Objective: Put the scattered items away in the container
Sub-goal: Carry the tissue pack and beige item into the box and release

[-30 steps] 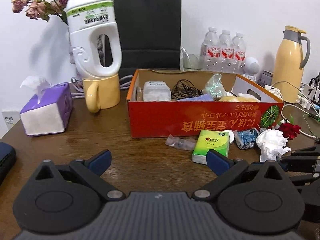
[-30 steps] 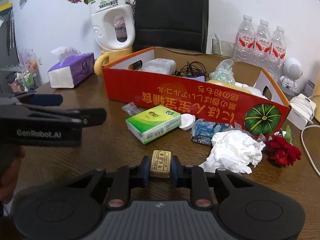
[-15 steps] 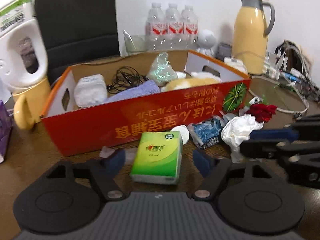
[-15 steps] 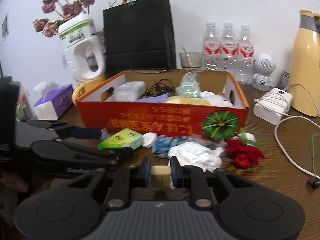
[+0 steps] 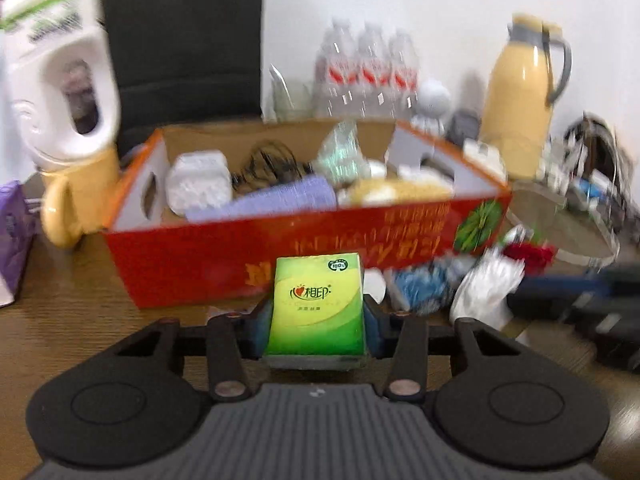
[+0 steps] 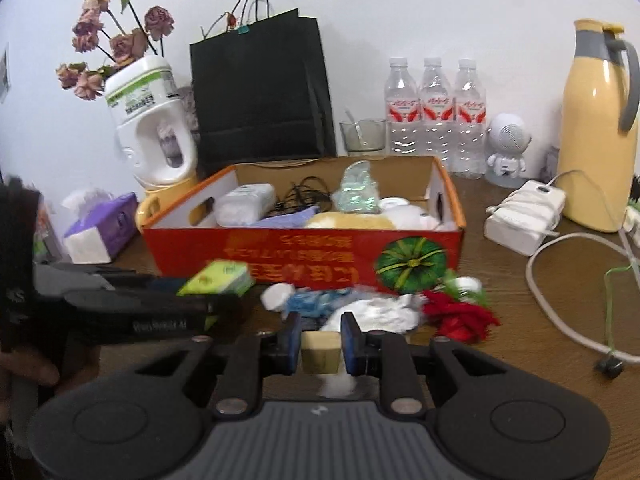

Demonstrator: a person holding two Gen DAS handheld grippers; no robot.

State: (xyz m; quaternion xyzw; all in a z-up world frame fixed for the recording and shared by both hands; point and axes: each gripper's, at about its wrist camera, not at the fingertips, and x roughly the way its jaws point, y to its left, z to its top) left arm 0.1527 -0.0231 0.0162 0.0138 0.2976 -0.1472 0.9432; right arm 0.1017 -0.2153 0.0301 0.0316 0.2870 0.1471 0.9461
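wooden table [image 6: 540, 320]: three water bottles [image 6: 434, 112]; left tongs [image 5: 318, 318] closing on one tissue pack [image 5: 318, 304], right tongs [image 6: 320, 346] pinching one block [image 6: 320, 350]

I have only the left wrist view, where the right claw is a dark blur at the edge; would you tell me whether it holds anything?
Observer: Yes, the right claw is shut on a small tan block.
Operator: Thank you. What lies to the right of the box?
Observer: A white power adapter sits right of the red box, and a grey cable loops over the table.
Operator: And how does my side look from there?
Observer: The left claw, its jaws just closing, grips the green tissue pack; a bare hand shows behind it.
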